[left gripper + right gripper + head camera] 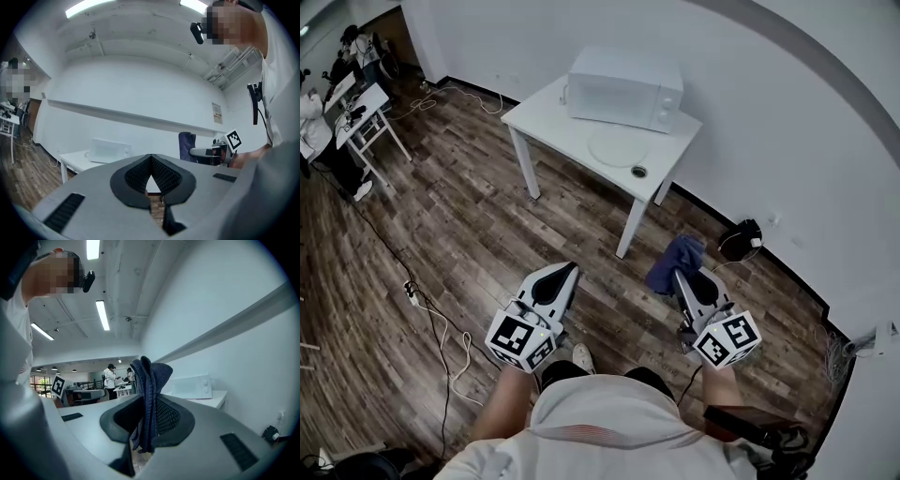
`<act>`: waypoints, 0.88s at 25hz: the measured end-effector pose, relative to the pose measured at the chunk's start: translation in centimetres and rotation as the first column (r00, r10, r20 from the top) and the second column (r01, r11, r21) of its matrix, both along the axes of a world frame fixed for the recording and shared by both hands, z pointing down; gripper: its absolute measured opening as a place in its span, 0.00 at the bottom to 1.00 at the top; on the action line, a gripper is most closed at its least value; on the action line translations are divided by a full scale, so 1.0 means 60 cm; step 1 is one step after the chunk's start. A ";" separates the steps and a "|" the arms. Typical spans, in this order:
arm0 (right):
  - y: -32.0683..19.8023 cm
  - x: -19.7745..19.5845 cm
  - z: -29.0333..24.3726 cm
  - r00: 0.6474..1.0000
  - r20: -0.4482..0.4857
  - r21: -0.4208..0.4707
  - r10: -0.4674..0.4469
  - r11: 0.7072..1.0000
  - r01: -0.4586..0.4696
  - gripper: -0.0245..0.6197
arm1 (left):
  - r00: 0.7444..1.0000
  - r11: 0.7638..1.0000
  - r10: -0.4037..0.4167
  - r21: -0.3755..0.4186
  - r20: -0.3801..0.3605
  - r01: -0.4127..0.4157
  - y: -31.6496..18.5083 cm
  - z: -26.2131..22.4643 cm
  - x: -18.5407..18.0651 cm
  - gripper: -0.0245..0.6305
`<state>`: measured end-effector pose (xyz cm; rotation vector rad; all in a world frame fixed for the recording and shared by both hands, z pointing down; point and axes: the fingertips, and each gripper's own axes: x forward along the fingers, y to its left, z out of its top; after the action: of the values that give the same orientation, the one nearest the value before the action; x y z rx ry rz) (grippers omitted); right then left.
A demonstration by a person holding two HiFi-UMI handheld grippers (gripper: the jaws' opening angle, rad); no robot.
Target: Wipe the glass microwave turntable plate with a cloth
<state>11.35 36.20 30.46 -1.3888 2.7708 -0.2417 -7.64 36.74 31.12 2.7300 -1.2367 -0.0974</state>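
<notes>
The round glass turntable plate lies on a white table in front of a white microwave, far ahead of me. My right gripper is shut on a dark blue cloth; the folded cloth stands up between its jaws in the right gripper view. My left gripper is shut, its black pads meeting with nothing between them. Both grippers hang low over the wooden floor, well short of the table. The microwave shows small in the left gripper view.
A small round part lies by the plate on the table. Cables trail over the wooden floor at left. A dark object sits by the wall at right. Desks with people stand far left.
</notes>
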 end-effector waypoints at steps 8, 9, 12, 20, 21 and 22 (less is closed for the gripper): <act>-0.058 -0.051 0.010 1.000 -0.004 -0.031 0.006 0.999 -0.006 0.14 | 0.999 0.999 -0.017 -0.029 -0.040 0.016 -0.057 0.017 -0.062 0.05; -0.067 -0.052 0.012 1.000 0.001 -0.035 0.009 0.999 -0.009 0.14 | 0.999 0.999 -0.015 -0.030 -0.039 0.014 -0.064 0.019 -0.063 0.05; -0.094 -0.059 0.016 1.000 0.003 -0.036 -0.001 0.999 0.001 0.14 | 0.999 0.999 -0.016 -0.029 -0.029 0.016 -0.087 0.023 -0.066 0.05; -0.186 -0.057 0.029 1.000 0.015 -0.045 -0.027 0.999 0.028 0.14 | 0.998 0.999 -0.037 -0.029 -0.041 0.036 -0.166 0.021 -0.063 0.05; -0.200 -0.053 0.034 0.999 0.017 -0.049 -0.029 0.998 0.030 0.14 | 0.998 0.999 -0.040 -0.030 -0.039 0.039 -0.179 0.023 -0.059 0.05; -0.215 -0.049 0.039 0.999 0.017 -0.054 -0.031 0.998 0.032 0.14 | 0.998 0.999 -0.044 -0.032 -0.039 0.043 -0.194 0.026 -0.054 0.05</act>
<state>8.43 23.29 32.79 -1.3487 2.7950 -0.3305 -10.89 25.07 32.65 2.6620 -1.2768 -0.1346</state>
